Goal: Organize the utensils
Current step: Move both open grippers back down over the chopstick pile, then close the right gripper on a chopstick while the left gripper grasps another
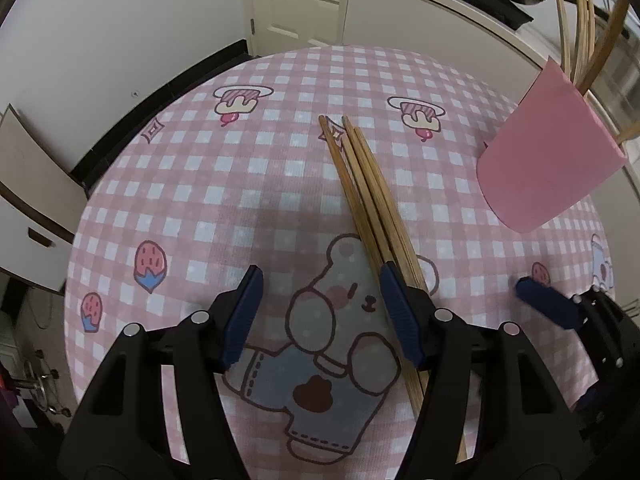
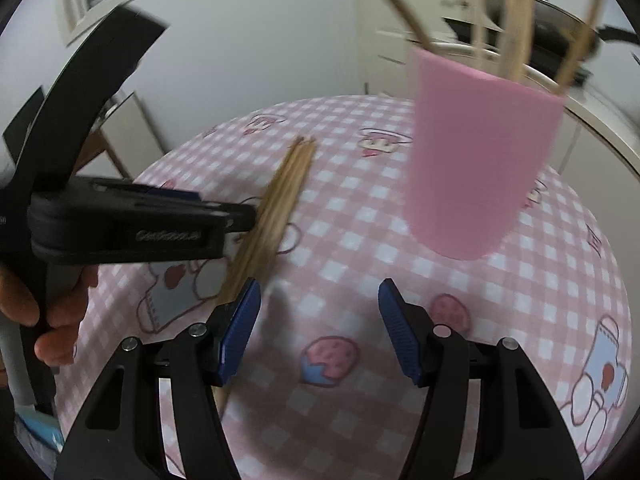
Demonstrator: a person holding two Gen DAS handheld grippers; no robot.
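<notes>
Pink cup [image 1: 548, 156] holds, seemingly, four sticks [image 1: 576, 24]; left tongs [image 1: 322, 312], right tongs [image 2: 320, 328] gape empty.

Wooden chopsticks [image 1: 372, 196], seemingly cloth tablecloth [image 1: 200, 184]

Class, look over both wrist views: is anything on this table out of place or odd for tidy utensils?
Yes. A bundle of wooden chopsticks lies loose on the checked tablecloth, while other sticks already stand in the pink cup. Nothing looks spilled or broken. The left gripper is open, with the bundle under one finger.
</notes>
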